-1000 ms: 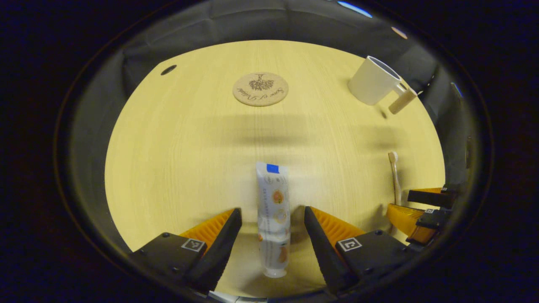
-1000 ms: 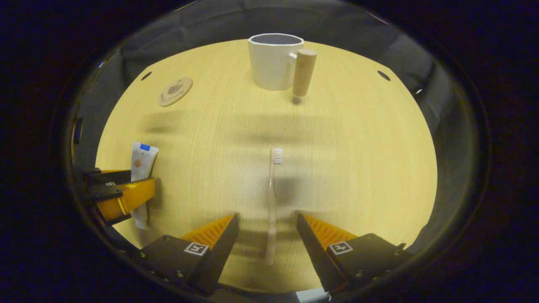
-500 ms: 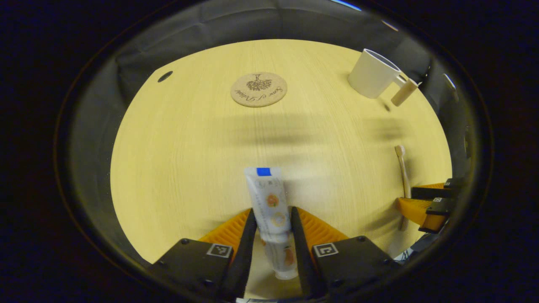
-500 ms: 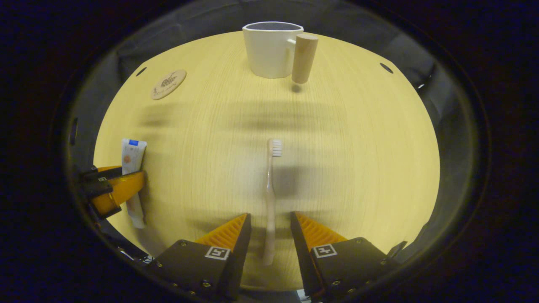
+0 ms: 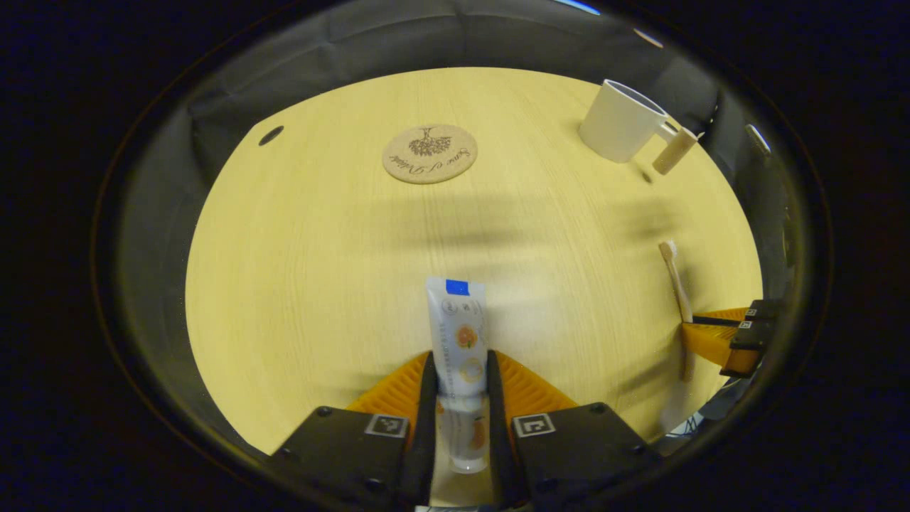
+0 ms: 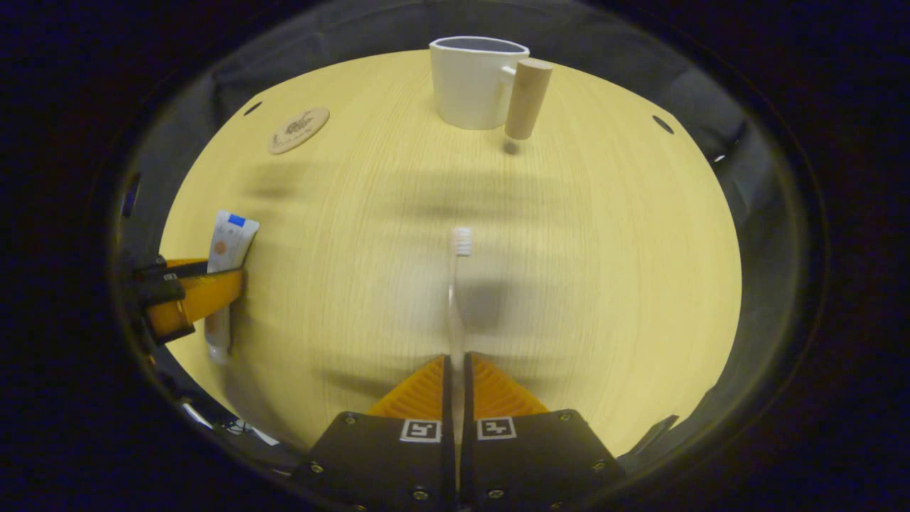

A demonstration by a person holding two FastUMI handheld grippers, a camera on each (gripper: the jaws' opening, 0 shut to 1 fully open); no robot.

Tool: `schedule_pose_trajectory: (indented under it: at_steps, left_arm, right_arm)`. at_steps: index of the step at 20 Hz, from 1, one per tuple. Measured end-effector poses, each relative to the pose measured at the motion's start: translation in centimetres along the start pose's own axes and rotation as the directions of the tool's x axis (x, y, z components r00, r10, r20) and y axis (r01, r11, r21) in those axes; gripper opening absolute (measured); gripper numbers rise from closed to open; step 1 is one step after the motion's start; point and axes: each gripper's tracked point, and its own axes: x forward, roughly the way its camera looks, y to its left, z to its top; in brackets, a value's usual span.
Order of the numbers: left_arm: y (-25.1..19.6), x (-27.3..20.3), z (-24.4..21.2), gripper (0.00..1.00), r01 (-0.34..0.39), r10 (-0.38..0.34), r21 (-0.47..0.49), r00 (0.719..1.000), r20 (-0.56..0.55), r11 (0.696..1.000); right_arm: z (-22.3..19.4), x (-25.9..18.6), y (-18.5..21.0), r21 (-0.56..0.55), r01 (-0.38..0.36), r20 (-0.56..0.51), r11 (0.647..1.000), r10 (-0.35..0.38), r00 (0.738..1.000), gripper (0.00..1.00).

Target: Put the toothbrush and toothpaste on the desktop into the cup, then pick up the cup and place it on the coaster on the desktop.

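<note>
A white toothpaste tube (image 5: 458, 341) with a blue mark at its far end is pinched by my left gripper (image 5: 457, 366), which is shut on its lower half. Seen from the right gripper view, the same toothpaste tube (image 6: 226, 247) sticks out of the left gripper (image 6: 186, 300) at the left edge. My right gripper (image 6: 456, 366) is shut on the handle of a pale toothbrush (image 6: 457, 284), bristles pointing away. The white cup (image 6: 476, 82) with a wooden handle stands upright at the far edge; the cup (image 5: 620, 121) is far right in the left gripper view. The round cork coaster (image 5: 429, 153) lies far ahead.
The light wooden desktop (image 5: 320, 235) has small dark holes near its far corners, one hole (image 5: 271, 135) left of the coaster and another hole (image 6: 662, 124) right of the cup. Black cloth walls ring the desk. In the left gripper view the toothbrush (image 5: 675, 277) rises from the right gripper (image 5: 721, 334).
Both grippers went from open, straddling their objects, to shut: the left closed on the toothpaste tube, the right on the toothbrush handle. Both views shifted slightly.
</note>
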Motion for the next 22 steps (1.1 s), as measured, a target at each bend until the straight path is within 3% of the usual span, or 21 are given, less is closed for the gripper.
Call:
schedule_pose_trajectory:
  at_steps: [3, 4, 14, 22]
  left_arm:
    - [-0.1, -0.1, 0.4, 0.35, 0.011, -0.01, -0.024, 1.0, 0.027, 1.0]
    - [-0.1, -0.2, 0.3, 0.24, 0.017, -0.016, -0.031, 1.0, 0.023, 0.999]
    - [-0.4, -2.6, 1.9, 0.24, 0.014, -0.008, -0.045, 0.992, 0.125, 0.999]
    - [-1.5, -6.1, 6.0, 0.24, -0.008, 0.012, -0.015, 0.959, 0.282, 1.0]
  right_arm:
    - [0.0, 0.9, 0.3, 0.001, -0.02, 0.009, 1.0, 0.02, 1.0, 0.04]
    - [0.0, 0.8, 0.2, 0.001, -0.021, 0.013, 1.0, 0.021, 1.0, 0.04]
    - [1.6, -2.0, 1.0, 0.022, -0.089, 0.137, 0.996, 0.085, 0.987, 0.04]
    - [5.3, -5.3, 0.7, -0.004, -0.102, 0.313, 0.995, 0.098, 0.945, 0.04]
